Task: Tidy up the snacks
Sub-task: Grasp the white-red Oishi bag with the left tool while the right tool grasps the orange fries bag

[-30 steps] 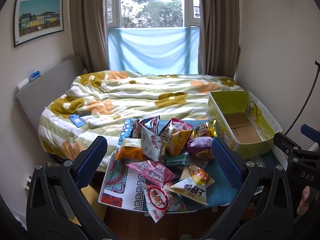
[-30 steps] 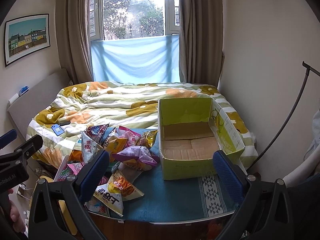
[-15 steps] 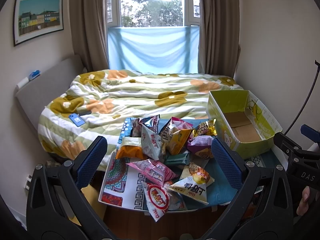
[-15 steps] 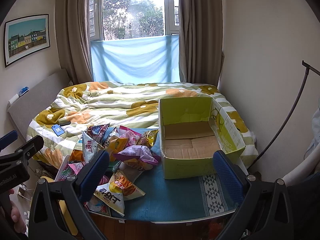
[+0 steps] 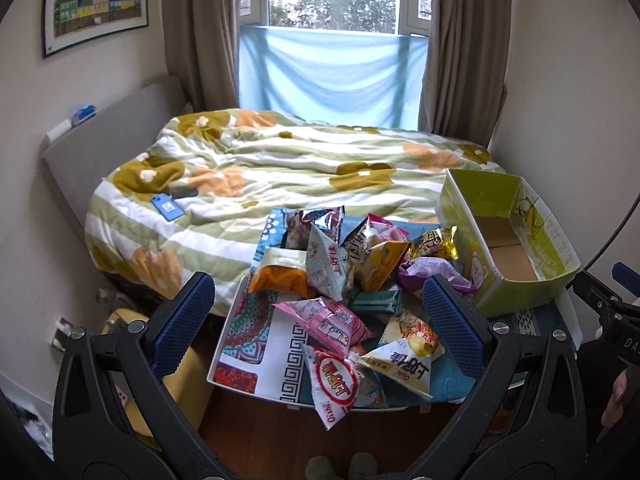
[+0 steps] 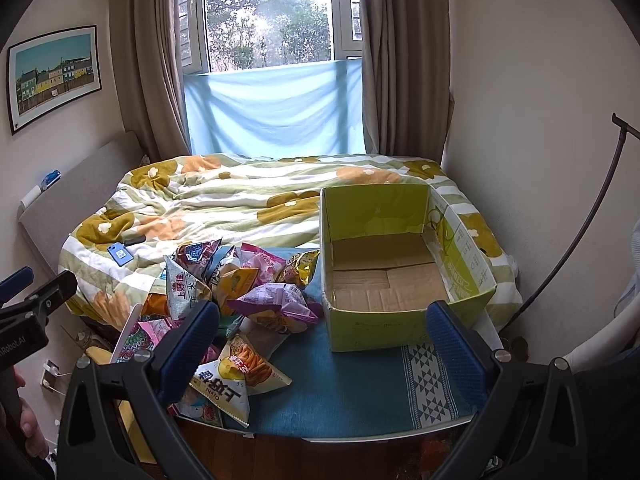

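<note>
A heap of snack bags (image 5: pixel 344 276) lies on a low table with a blue patterned cloth (image 6: pixel 352 396); the heap also shows in the right wrist view (image 6: pixel 240 292). An open, empty green cardboard box (image 6: pixel 392 280) stands on the table's right side, also in the left wrist view (image 5: pixel 508 244). My left gripper (image 5: pixel 320 328) is open and empty, held above the near side of the heap. My right gripper (image 6: pixel 324 344) is open and empty, held in front of the box and the heap's right edge.
A bed with a flowered quilt (image 5: pixel 288 164) lies behind the table, with a blue phone (image 5: pixel 167 208) on it. Walls stand close on both sides. A dark pole (image 6: pixel 580 248) leans at the right. Wooden floor (image 5: pixel 256 440) lies below the table's front edge.
</note>
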`<action>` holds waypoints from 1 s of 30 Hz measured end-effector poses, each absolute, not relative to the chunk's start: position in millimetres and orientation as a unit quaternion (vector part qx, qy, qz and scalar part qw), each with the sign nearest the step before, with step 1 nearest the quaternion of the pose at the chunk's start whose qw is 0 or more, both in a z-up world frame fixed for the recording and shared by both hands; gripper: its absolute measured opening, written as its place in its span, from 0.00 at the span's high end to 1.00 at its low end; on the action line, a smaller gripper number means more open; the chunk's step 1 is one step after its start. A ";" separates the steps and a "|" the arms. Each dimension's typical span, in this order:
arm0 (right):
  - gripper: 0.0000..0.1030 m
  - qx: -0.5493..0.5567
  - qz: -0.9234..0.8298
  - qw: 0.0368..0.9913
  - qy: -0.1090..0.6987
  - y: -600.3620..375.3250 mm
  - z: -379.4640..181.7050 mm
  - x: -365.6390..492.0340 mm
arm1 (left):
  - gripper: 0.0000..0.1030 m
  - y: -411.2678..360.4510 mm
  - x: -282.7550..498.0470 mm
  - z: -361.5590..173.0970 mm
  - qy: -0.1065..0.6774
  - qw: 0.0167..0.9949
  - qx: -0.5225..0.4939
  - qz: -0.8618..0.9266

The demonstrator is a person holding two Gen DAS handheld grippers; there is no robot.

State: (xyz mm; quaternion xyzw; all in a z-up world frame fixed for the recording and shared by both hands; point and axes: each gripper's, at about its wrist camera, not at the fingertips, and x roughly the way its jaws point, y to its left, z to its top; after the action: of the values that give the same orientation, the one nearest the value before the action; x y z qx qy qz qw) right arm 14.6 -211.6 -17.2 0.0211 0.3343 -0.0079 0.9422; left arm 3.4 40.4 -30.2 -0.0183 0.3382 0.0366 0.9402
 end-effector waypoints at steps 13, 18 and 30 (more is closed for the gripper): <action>0.00 0.066 0.048 0.889 0.451 -212.5 -95.5 72.4 | 0.00 58.5 40.7 -131.4 0.486 0.873 -0.043 -0.006; 0.00 0.116 0.054 0.855 0.502 -204.7 -131.8 95.7 | 0.00 54.9 56.7 -178.7 0.539 0.839 -0.048 -0.052; 0.00 0.252 0.046 0.753 0.606 -175.3 -215.1 124.7 | 0.04 47.1 83.5 -241.8 0.595 0.791 -0.048 -0.131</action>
State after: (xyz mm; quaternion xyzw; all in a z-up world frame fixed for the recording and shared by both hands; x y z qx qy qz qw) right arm 124.7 -175.3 -215.1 0.2520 0.6064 0.0457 0.7528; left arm 83.5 47.1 -241.8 -0.0483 0.5953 -0.1310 0.7913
